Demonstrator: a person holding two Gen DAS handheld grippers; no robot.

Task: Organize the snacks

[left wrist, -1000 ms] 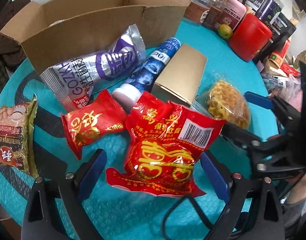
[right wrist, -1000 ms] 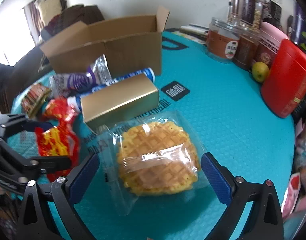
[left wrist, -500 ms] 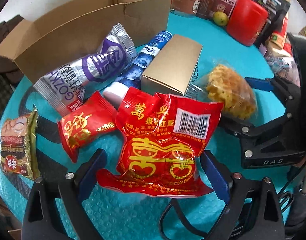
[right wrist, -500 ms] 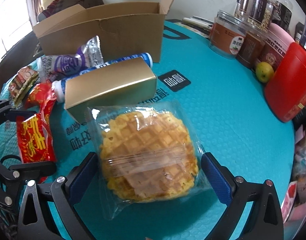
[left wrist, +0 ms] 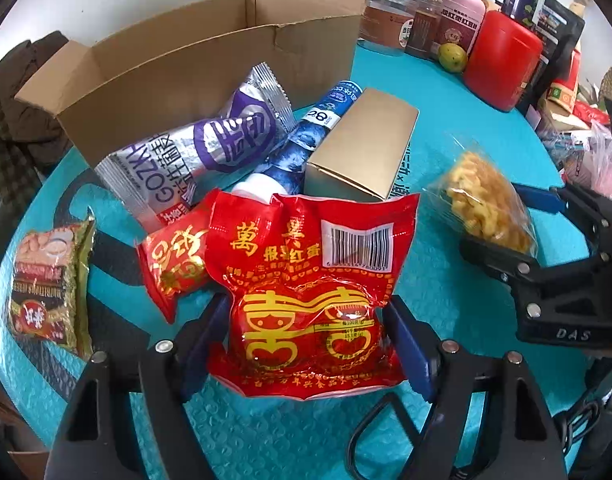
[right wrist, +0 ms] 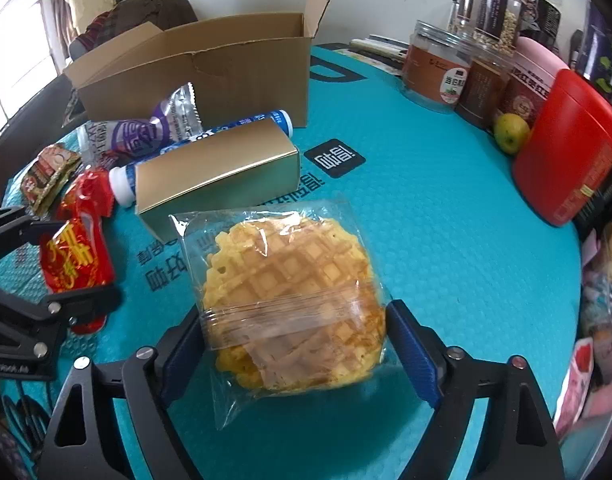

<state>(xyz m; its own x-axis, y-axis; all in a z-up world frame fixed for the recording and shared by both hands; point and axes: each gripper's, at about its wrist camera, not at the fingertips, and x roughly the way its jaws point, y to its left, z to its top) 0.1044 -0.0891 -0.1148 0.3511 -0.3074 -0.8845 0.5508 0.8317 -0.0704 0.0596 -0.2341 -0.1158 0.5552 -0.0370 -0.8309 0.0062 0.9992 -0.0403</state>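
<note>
Closing on the large red snack packet, the left claw has a blue pad on either side of the packet's lower bulge; both pads look to be touching the wrapper, but whether they press on it I cannot tell. The packet lies on the teal desk, its upper edge overlapping a gold carton and a smaller red packet.

The right claw is also closing, with the bagged waffle between its pads; the pads touch the clear wrapper on both sides, grip not confirmed. The waffle sits on the desk just in front of the gold carton.

Behind the carton: a blue tube and a silver-purple wrapper, both lying against the front wall of an open cardboard box. A green-brown packet lies apart at far left.

At the desk's far right stand jars, a red canister and a green fruit.
</note>
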